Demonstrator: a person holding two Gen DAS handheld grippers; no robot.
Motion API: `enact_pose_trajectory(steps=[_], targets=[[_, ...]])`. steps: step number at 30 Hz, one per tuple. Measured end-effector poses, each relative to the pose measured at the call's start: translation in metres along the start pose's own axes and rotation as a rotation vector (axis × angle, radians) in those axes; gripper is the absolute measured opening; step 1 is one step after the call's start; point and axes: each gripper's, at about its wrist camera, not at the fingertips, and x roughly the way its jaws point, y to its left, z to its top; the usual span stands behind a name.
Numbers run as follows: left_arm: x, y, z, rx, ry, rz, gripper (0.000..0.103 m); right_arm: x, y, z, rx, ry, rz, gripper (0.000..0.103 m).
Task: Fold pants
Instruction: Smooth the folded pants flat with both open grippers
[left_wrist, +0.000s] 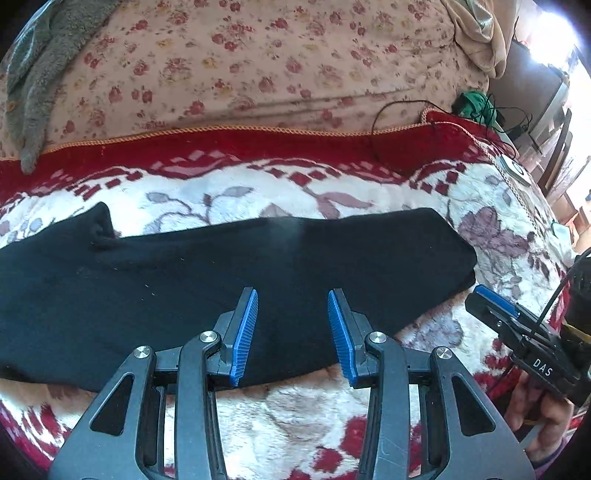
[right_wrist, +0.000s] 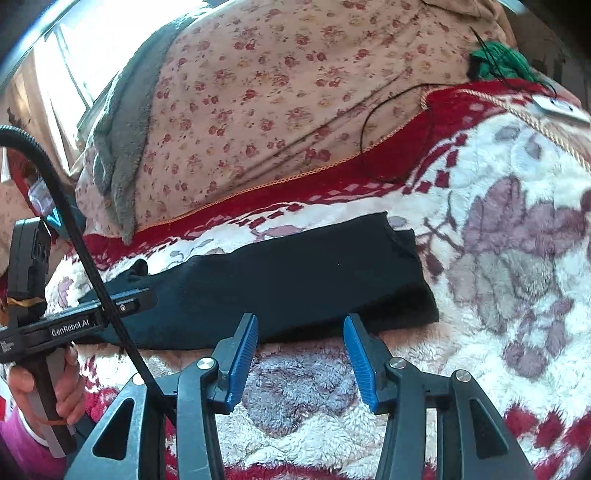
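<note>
Left claw (left_wrist: 291, 295) is spread wide and empty, hovering over the near edge of the black pants (left_wrist: 207, 280) at lower centre; right claw (right_wrist: 300, 321) is likewise wide open with nothing in it, tips just short of the pants' near hem. Pants lie as a long flat band across mid-frame on the floral blanket (left_wrist: 295, 413) over the bed. Likely both are staged along the near edge for a lengthwise fold.

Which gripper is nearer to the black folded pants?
Left. The left gripper is open over the black folded pants; the right gripper is open at their near edge, above the fleece blanket.
</note>
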Motion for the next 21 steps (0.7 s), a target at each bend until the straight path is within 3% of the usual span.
enact_pose_trajectory(steps=[3,9,14,19,20,21], targets=[[0.003,-0.001,-0.001,-0.007,0.016,-0.018,0.044,0.001,-0.008,-0.003,0.033,0.007,-0.008,0.047],[0.009,-0.007,0.0,0.007,0.036,-0.021,0.044,0.01,-0.029,-0.004,0.126,0.031,-0.009,0.049],[0.014,-0.008,0.007,0.009,0.042,-0.029,0.044,0.003,-0.036,0.002,0.167,-0.014,-0.019,0.049],[0.019,-0.006,0.009,-0.004,0.054,-0.042,0.044,0.022,-0.049,0.015,0.222,0.002,-0.025,0.048],[0.019,-0.005,0.009,0.0,0.054,-0.037,0.044,0.028,-0.051,0.017,0.234,0.019,-0.042,0.045],[0.02,-0.005,0.009,-0.001,0.054,-0.035,0.044,0.035,-0.054,0.019,0.245,0.036,-0.047,0.03]])
